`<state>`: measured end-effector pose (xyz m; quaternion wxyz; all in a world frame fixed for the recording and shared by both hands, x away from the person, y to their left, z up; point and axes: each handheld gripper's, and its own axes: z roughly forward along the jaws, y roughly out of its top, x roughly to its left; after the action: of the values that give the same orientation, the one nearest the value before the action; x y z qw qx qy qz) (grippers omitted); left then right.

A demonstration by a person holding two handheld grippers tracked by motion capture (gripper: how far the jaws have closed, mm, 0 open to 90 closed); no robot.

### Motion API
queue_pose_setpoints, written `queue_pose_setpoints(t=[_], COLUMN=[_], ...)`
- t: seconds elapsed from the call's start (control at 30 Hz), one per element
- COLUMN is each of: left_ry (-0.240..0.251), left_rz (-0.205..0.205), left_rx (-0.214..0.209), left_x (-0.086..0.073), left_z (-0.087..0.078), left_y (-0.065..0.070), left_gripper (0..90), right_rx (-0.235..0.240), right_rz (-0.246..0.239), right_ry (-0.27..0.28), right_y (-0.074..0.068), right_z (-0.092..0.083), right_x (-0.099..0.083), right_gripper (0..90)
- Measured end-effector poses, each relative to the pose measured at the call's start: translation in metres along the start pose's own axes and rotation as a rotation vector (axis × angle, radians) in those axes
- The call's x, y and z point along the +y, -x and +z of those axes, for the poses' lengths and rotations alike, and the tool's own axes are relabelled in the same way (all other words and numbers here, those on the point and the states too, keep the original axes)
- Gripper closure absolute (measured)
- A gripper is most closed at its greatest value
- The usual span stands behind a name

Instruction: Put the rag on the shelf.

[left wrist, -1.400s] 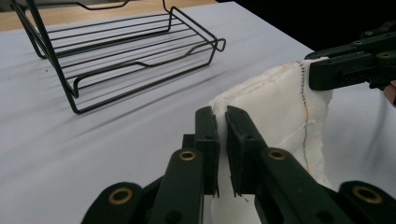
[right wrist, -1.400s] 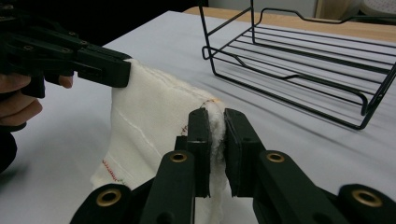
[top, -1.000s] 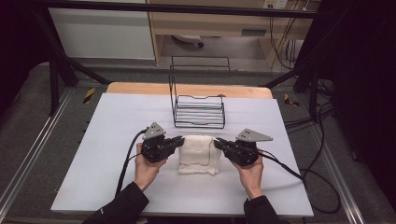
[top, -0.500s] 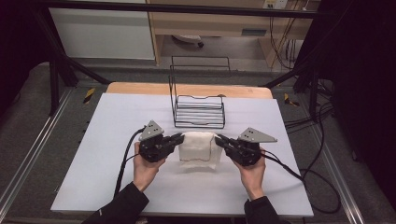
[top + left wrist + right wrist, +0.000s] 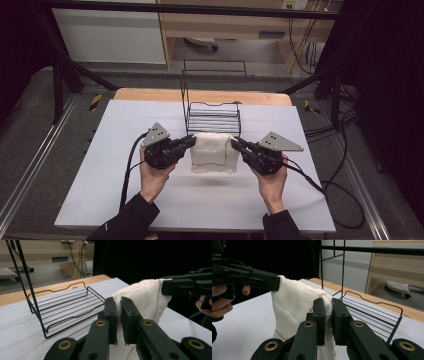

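My left gripper (image 5: 189, 142) and right gripper (image 5: 235, 144) each clench an upper corner of the white cloth (image 5: 214, 152), which hangs between them just near of the wire rack (image 5: 212, 118). Next, I judge, it must go far, over the rack's front lip.

The high view looks down and forward from above the person's side of the bench (image 5: 125, 200). Each claw view sits low, very close behind its own black jaws, looking along them. All three views share the white cloth (image 5: 215, 152) and the wire rack (image 5: 212, 117).
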<state>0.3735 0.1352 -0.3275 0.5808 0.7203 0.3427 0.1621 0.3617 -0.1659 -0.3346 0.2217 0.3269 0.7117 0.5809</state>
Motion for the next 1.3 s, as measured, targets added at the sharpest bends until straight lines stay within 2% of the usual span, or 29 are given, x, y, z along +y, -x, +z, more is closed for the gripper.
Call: queue_pose_setpoints(t=[0.27,0.5,0.87,1.3], left_ry=[0.042,0.088,0.125,0.165], left_rz=[0.016,0.004,0.014,0.016], left_rx=[0.008,0.01,0.03,0.033], left_x=[0.01,0.02,0.037,0.056], left_z=[-0.002,-0.004,-0.004,-0.003], left_y=[0.001,-0.002,-0.005,-0.009], left_gripper=[83.3,83.3,83.3,83.3], right_rx=[-0.015,-0.021,-0.031,-0.051], right_rz=[-0.009,-0.014,-0.027,-0.036], right_ry=[0.045,0.082,0.123,0.161], right_y=[0.001,0.0,0.0,0.003], right_z=[-0.001,0.0,0.004,0.007], right_x=[0.011,0.023,0.039,0.059], right_gripper=[82.3,82.3,82.3,82.4])
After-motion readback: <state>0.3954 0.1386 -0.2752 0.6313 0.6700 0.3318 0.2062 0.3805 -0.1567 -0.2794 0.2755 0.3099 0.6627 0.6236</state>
